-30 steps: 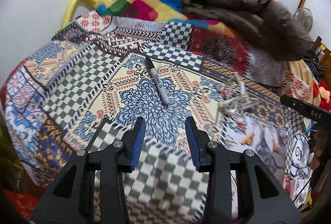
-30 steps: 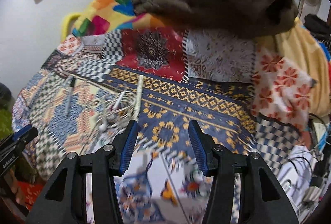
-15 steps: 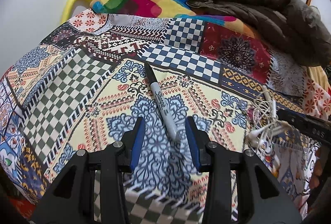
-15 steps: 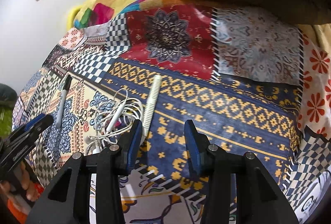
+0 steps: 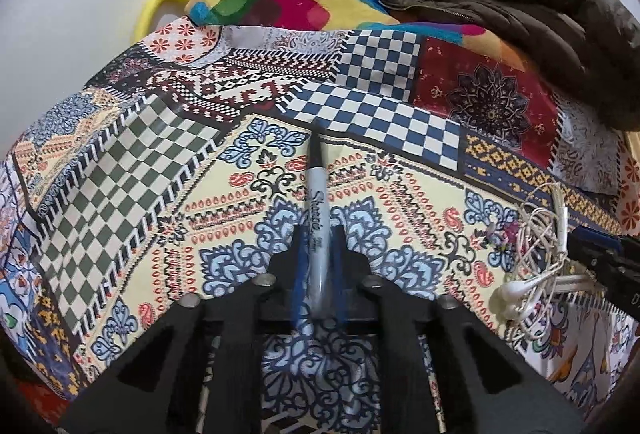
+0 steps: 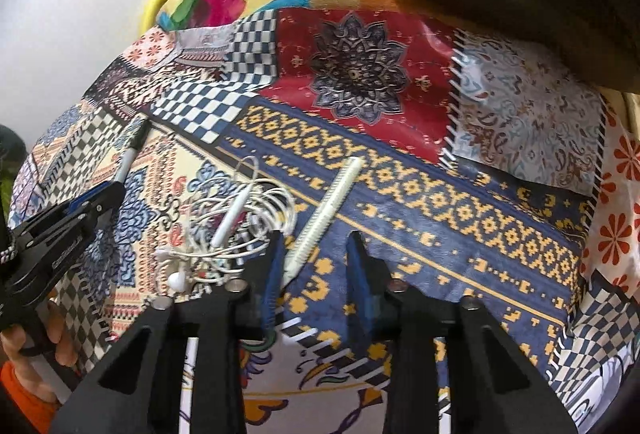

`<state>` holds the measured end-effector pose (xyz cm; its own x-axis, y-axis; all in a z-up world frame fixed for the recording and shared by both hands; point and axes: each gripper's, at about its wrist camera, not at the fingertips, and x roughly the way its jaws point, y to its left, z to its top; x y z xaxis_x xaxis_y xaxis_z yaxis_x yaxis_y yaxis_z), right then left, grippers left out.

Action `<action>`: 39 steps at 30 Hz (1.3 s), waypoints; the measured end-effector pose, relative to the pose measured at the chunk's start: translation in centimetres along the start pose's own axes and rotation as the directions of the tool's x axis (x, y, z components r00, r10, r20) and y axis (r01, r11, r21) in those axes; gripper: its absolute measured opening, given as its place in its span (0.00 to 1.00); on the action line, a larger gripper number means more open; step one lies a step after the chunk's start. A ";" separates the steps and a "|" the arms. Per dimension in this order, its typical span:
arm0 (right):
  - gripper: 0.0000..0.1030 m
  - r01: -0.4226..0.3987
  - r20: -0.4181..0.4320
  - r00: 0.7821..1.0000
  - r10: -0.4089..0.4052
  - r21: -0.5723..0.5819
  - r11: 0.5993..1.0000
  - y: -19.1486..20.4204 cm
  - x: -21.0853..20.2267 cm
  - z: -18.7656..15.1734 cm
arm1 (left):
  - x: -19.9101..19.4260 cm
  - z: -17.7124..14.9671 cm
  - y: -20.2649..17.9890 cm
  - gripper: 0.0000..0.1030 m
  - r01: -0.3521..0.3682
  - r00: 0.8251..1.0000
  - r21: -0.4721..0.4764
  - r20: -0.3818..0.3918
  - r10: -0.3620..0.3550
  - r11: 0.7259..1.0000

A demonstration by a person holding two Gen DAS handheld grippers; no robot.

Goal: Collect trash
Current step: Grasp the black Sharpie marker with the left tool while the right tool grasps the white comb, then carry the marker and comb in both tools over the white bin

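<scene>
Blue-padded, the left tool (image 5: 318, 254) pinches the grey marker (image 5: 318, 218) lying on the patchwork bed cover (image 5: 160, 161), while right of the marker the right tool (image 6: 316, 258) stands spread around the white ribbed stick (image 6: 326, 211) beside tangled earphones (image 6: 236, 230), a brown jacket (image 5: 520, 21) beyond.

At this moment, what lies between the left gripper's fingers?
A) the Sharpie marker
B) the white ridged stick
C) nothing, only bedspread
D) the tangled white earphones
A: in the left wrist view the Sharpie marker runs lengthwise between the left gripper fingers, which sit close on either side of its barrel, while the white earphones lie off to the right on the bedspread.
</scene>
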<state>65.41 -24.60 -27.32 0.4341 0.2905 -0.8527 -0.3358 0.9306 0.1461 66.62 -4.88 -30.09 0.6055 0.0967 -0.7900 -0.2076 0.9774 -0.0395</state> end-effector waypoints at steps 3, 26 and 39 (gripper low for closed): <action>0.14 -0.011 -0.008 1.000 0.012 0.009 1.000 -0.3 -0.5 -0.6 | -0.6 -0.6 0.2 0.09 0.038 0.999 0.017 -0.016 -0.037 0.999; 0.17 0.115 -0.026 0.993 -0.113 0.098 0.989 -3.9 -4.1 -6.7 | -6.4 -8.0 -4.4 0.09 0.163 0.983 0.184 -0.109 -0.144 0.969; 0.09 0.077 0.028 0.996 -0.084 0.202 0.976 -3.8 -5.7 -6.3 | -6.5 -6.3 -4.5 0.09 0.189 0.977 0.149 -0.126 -0.171 0.971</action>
<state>58.98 -31.18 -26.19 0.4837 0.2173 -0.8478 -0.1254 0.9759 0.1786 58.73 -11.09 -28.62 0.5305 -0.0958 -0.8423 0.0269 0.9950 -0.0962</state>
